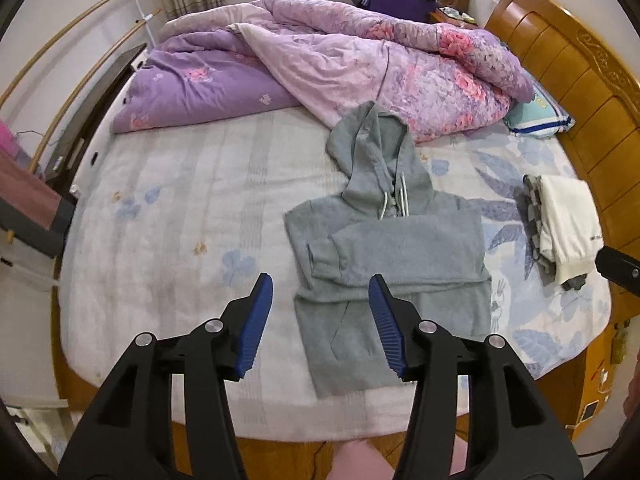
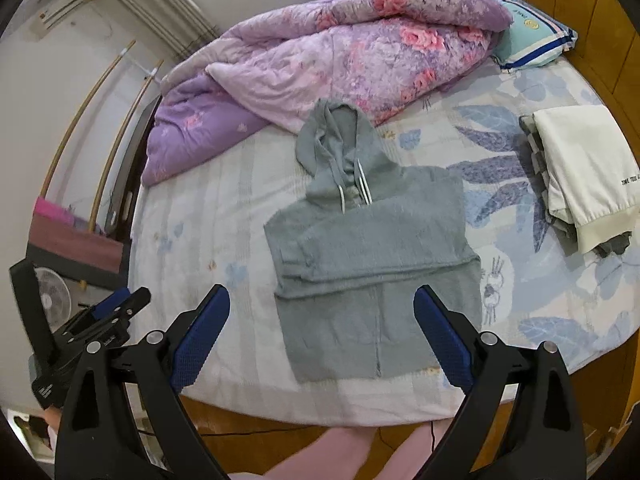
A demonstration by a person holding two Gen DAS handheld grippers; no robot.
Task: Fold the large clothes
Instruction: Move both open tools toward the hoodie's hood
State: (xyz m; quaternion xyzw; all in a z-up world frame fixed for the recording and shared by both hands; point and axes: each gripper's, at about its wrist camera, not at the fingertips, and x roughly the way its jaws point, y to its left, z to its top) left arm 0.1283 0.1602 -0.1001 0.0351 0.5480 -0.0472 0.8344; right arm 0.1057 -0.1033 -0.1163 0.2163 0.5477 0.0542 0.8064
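Note:
A grey zip hoodie lies flat on the bed, hood pointing away, both sleeves folded across its chest; it also shows in the right wrist view. My left gripper is open and empty, held above the hoodie's near left edge. My right gripper is open and empty, held above the hoodie's hem near the bed's front edge. The left gripper shows at the lower left of the right wrist view.
A rumpled purple floral quilt lies behind the hood. Folded white and checked clothes sit on the bed at the right. A blue-edged pillow lies by the wooden headboard. A fan stands left of the bed.

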